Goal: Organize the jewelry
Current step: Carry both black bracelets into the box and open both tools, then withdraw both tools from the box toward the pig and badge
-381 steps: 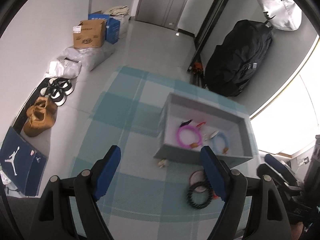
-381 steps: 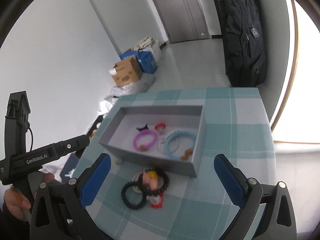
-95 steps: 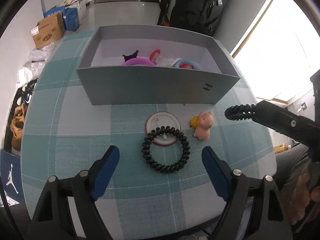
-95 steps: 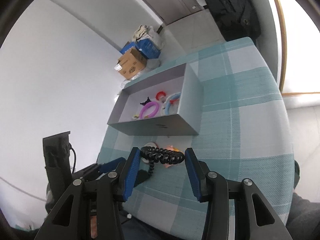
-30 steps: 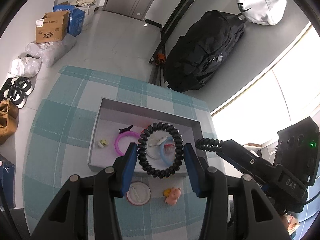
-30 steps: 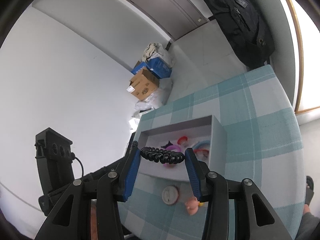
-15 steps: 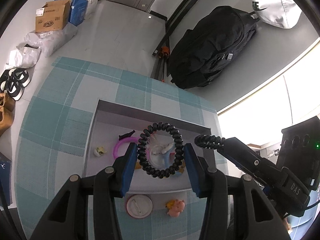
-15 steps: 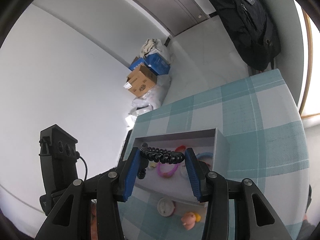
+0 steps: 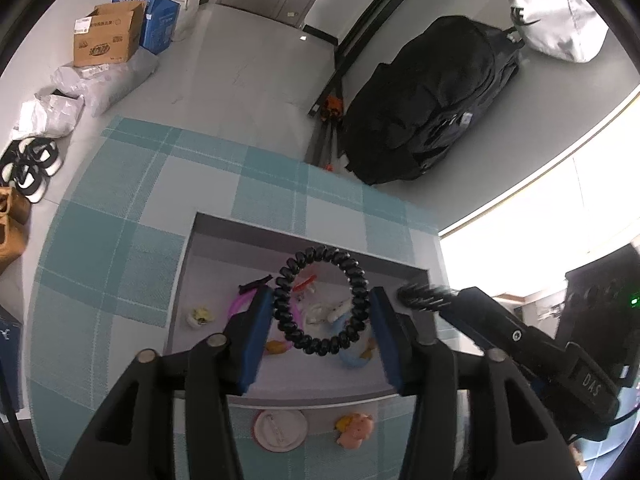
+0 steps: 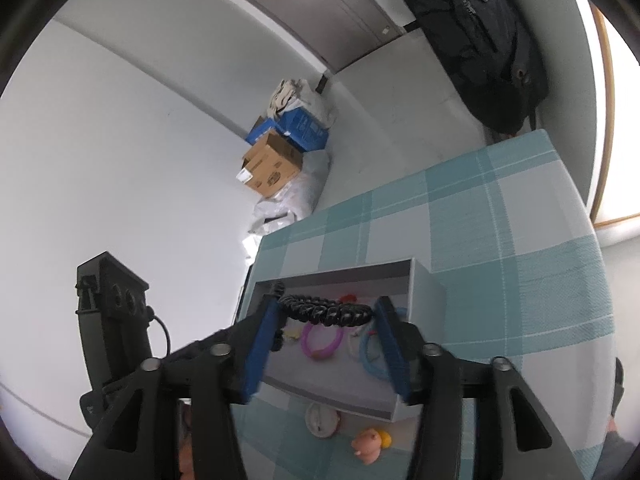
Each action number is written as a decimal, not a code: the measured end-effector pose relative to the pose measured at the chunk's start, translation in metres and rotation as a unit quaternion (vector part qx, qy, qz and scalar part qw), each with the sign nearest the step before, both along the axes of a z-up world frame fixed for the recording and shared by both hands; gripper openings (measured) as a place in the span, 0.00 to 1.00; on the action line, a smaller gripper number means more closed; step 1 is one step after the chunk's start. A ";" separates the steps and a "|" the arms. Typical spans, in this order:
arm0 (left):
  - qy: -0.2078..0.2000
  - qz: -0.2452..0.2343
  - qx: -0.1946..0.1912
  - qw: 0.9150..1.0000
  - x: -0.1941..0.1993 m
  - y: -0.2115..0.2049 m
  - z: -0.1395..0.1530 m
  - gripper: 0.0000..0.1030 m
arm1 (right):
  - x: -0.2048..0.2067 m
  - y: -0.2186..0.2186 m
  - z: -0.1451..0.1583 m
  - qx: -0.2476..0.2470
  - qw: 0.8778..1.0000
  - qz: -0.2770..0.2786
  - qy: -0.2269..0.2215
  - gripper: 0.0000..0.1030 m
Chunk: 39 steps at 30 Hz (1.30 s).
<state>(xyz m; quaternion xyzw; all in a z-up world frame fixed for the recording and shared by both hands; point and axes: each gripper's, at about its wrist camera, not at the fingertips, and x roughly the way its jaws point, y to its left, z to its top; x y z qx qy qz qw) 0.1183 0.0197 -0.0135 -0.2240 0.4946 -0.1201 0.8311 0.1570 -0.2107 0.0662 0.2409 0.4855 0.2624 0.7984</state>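
Note:
My left gripper is shut on a black coil bracelet, held face-on above the grey box. My right gripper is shut on a second black coil bracelet, held edge-on over the same box; it shows blurred at the right in the left wrist view. Inside the box lie a pink ring, a blue ring, a black clip and small charms. A round white badge and a pink pig charm lie on the cloth in front of the box.
The box sits on a teal checked tablecloth. On the floor beyond are a black bag, cardboard boxes, plastic bags and shoes. A window is bright at the right.
Both grippers have moved forward and lower over the box, each still holding its bracelet. The right bracelet is motion-blurred in the left wrist view.

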 end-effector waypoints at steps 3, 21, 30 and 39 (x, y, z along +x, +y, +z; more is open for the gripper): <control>-0.006 0.002 -0.010 1.000 -0.001 0.001 0.004 0.74 | -0.004 -0.005 0.006 0.003 1.000 -0.010 -0.013 0.71; -0.040 0.009 0.059 0.997 -0.017 -0.006 0.014 0.81 | -0.015 -0.011 0.018 -0.041 0.997 -0.020 -0.059 0.87; -0.065 0.008 0.104 0.992 -0.035 -0.014 0.019 0.81 | -0.032 -0.012 0.026 -0.081 0.992 -0.013 -0.094 0.94; -0.065 0.011 0.125 0.990 -0.061 -0.013 0.013 0.81 | -0.058 -0.016 0.023 -0.115 0.988 0.001 -0.099 0.96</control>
